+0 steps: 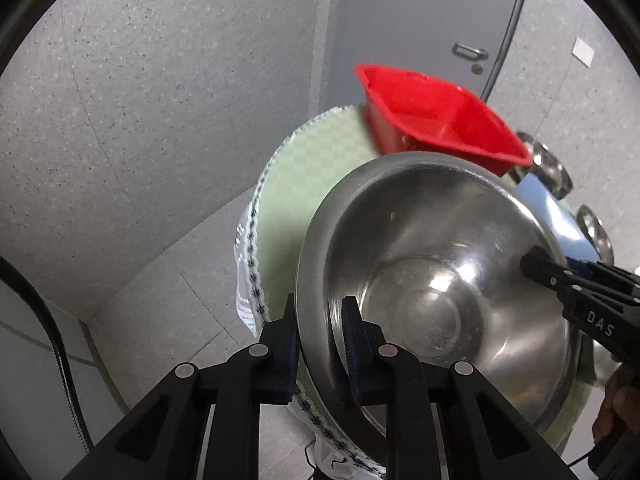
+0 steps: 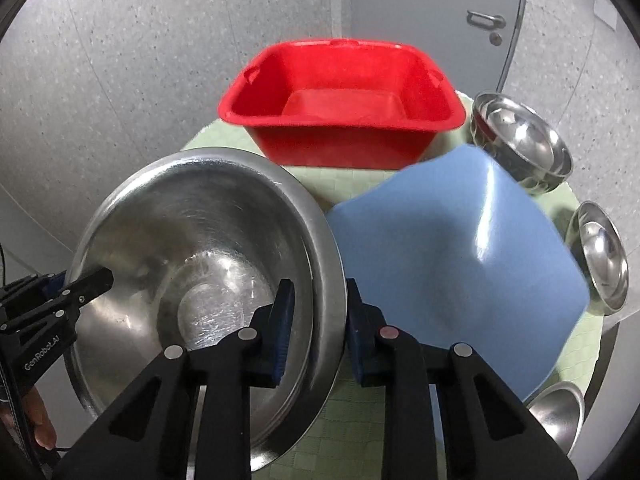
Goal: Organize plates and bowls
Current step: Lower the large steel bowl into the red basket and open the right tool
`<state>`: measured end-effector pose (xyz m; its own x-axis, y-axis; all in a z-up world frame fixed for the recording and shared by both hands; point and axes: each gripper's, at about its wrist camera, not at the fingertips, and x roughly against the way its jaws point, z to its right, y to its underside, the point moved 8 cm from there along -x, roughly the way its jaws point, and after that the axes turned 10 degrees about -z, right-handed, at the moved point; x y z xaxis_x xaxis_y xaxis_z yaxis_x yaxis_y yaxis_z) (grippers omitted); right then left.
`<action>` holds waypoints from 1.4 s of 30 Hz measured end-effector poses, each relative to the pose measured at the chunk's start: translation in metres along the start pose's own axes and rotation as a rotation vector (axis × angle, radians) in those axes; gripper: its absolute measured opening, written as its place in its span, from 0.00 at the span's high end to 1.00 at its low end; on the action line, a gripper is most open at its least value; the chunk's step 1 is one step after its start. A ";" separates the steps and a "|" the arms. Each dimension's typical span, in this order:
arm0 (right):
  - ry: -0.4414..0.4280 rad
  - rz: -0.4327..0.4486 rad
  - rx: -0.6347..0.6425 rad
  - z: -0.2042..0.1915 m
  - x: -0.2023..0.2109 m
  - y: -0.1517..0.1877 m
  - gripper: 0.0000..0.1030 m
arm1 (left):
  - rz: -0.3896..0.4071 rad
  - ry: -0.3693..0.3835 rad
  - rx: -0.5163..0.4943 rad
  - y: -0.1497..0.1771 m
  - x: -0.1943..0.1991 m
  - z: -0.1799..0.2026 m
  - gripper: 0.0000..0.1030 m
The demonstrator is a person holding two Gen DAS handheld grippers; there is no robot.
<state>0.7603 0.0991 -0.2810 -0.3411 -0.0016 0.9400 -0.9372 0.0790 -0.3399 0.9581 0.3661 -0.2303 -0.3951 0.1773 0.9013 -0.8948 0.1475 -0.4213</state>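
Note:
A large steel bowl [image 1: 432, 280] [image 2: 200, 272] is held tilted above a round table with a green checked cloth [image 1: 312, 176] [image 2: 340, 432]. My left gripper [image 1: 318, 344] is shut on the bowl's left rim, one finger inside and one outside. My right gripper [image 2: 316, 328] is shut on the opposite rim; it also shows in the left wrist view [image 1: 532, 268]. The left gripper shows in the right wrist view [image 2: 96, 280]. A red square tub [image 2: 344, 100] [image 1: 436, 116] stands at the back of the table.
A blue mat [image 2: 452, 276] lies right of the big bowl. Small steel bowls stand at the table's right edge: one at the back [image 2: 524, 144], one in the middle [image 2: 600, 256], one at the front [image 2: 556, 412]. Grey walls and a door [image 2: 432, 0] are behind.

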 end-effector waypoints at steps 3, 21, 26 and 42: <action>-0.032 0.017 -0.003 -0.002 0.012 -0.005 0.76 | 0.041 0.019 0.010 -0.003 0.021 0.000 0.85; -0.081 0.142 -0.083 0.075 0.049 -0.162 0.76 | 0.201 0.083 -0.031 -0.146 0.029 0.036 0.85; -0.058 0.102 -0.088 0.099 0.012 -0.192 0.76 | 0.131 0.057 -0.049 -0.175 -0.017 0.037 0.84; 0.056 0.045 0.005 0.111 -0.052 -0.204 0.71 | 0.040 -0.001 -0.036 -0.228 -0.093 0.072 0.80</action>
<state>0.9615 -0.0275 -0.2635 -0.3780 0.0572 0.9240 -0.9215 0.0730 -0.3815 1.1842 0.2456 -0.2103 -0.4308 0.1832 0.8837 -0.8702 0.1751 -0.4605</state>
